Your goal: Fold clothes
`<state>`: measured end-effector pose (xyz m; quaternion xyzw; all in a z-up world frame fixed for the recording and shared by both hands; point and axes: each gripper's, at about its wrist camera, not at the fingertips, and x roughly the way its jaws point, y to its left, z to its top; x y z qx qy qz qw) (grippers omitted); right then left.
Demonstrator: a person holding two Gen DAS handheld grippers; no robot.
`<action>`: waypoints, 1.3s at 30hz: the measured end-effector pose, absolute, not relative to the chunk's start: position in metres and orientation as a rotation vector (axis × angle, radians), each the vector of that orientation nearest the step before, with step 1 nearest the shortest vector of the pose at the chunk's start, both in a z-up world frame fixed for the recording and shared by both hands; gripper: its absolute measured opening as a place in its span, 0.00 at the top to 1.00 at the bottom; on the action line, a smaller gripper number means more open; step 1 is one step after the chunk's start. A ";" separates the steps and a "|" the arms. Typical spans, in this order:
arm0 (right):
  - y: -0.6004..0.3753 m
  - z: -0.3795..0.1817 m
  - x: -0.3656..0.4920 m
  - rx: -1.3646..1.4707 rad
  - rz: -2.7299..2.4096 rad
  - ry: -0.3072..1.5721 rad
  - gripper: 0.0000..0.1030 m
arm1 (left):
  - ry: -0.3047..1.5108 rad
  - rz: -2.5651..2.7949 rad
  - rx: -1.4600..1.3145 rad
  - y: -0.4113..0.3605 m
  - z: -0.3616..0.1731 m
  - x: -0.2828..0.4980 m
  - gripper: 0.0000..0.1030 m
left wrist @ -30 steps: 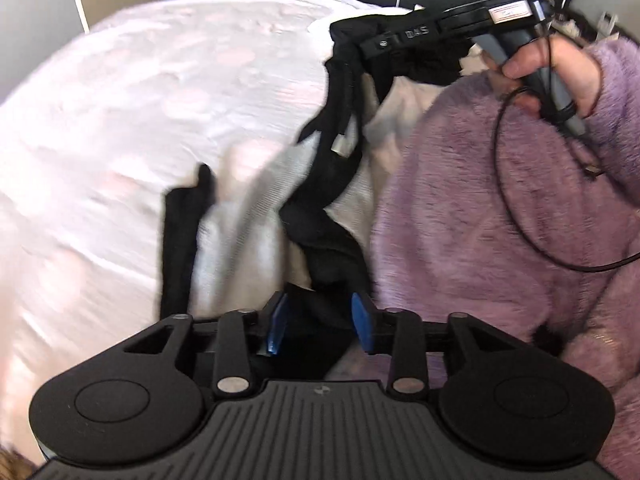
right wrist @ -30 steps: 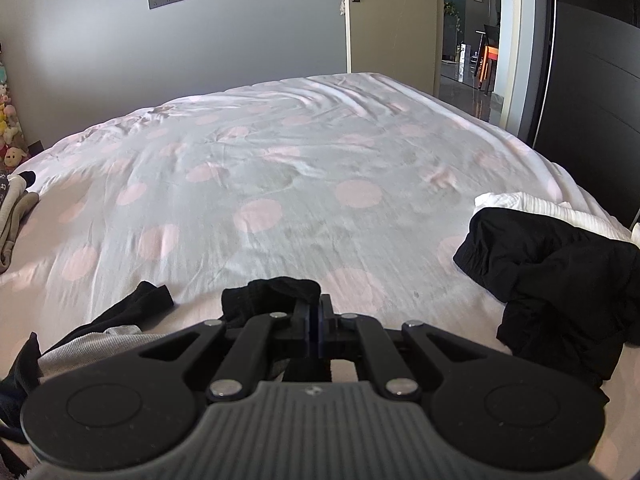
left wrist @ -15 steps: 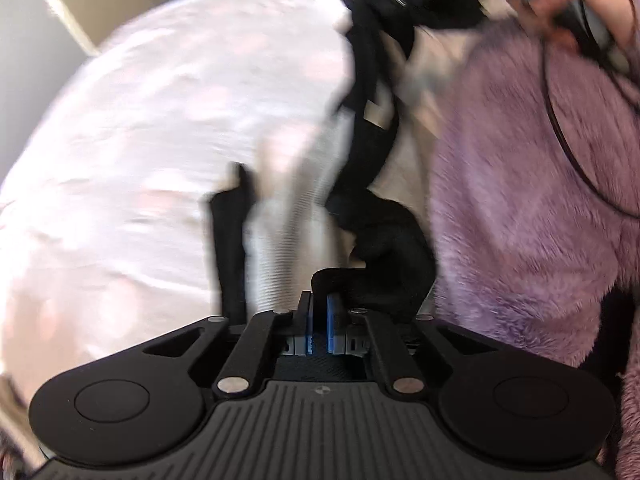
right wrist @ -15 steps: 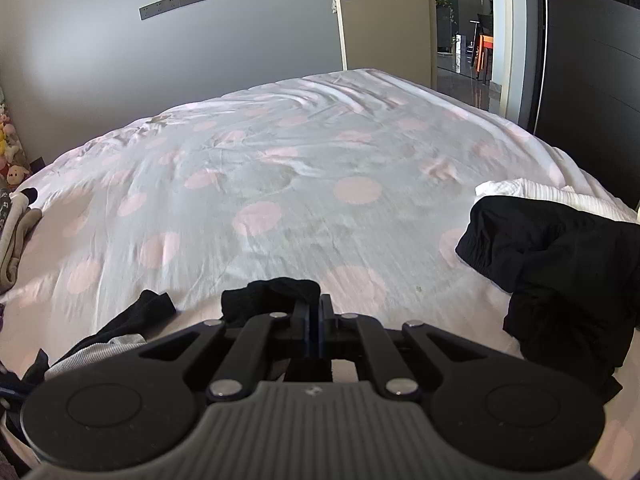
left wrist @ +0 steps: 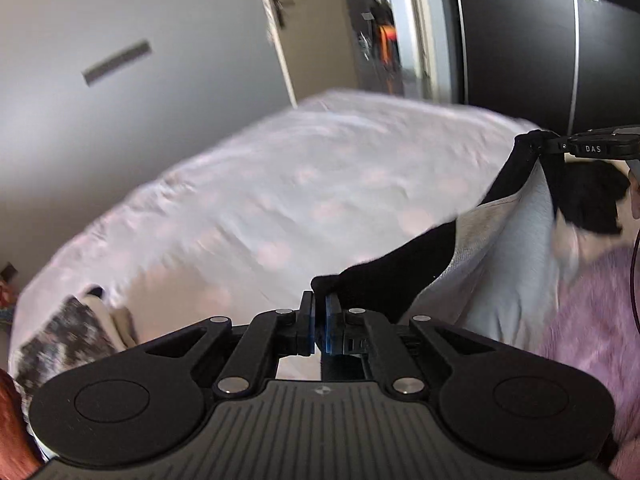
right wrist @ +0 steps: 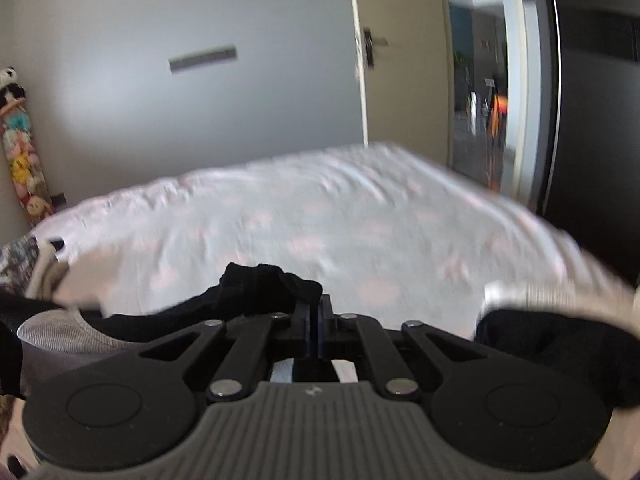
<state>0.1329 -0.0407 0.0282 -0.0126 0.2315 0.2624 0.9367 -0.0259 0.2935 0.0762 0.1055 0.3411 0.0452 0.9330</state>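
Observation:
A grey garment with black trim (left wrist: 516,264) hangs stretched in the air above the bed. My left gripper (left wrist: 319,307) is shut on one black corner of it. In the left wrist view my right gripper (left wrist: 538,145) pinches the other black corner at the far right. The right wrist view has my right gripper (right wrist: 318,307) shut on bunched black trim (right wrist: 264,288), with the garment's grey cloth (right wrist: 60,334) sagging to the left. The bed (left wrist: 280,200) has a white cover with pale pink dots.
A black garment (right wrist: 560,344) on white cloth lies at the bed's right side. Folded patterned clothes (left wrist: 72,328) sit at the bed's left edge. Behind stand a grey wall, a door (right wrist: 400,80) and a dark wardrobe (left wrist: 540,48). A purple fleece sleeve (left wrist: 592,320) is at the right.
My left gripper shut on the garment's black edge. Both grippers then rose, lifting the garment off the bed and spreading it between them; both views now look across the bed toward the wall.

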 end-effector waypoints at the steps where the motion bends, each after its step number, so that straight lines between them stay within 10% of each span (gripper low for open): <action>1: -0.038 0.048 0.133 -0.026 0.546 0.434 0.96 | 0.664 0.110 0.218 0.293 0.091 -0.028 0.97; 10: -0.036 0.207 0.090 -0.064 0.563 0.042 0.96 | 0.374 0.241 0.224 0.285 0.210 -0.074 0.97; 22: -0.064 0.257 0.040 -0.054 0.511 -0.192 0.96 | 0.183 0.224 0.249 0.257 0.259 -0.107 0.97; 39: 0.059 0.067 0.186 -0.190 0.586 0.299 0.96 | 0.726 0.267 0.061 0.363 0.059 0.037 0.98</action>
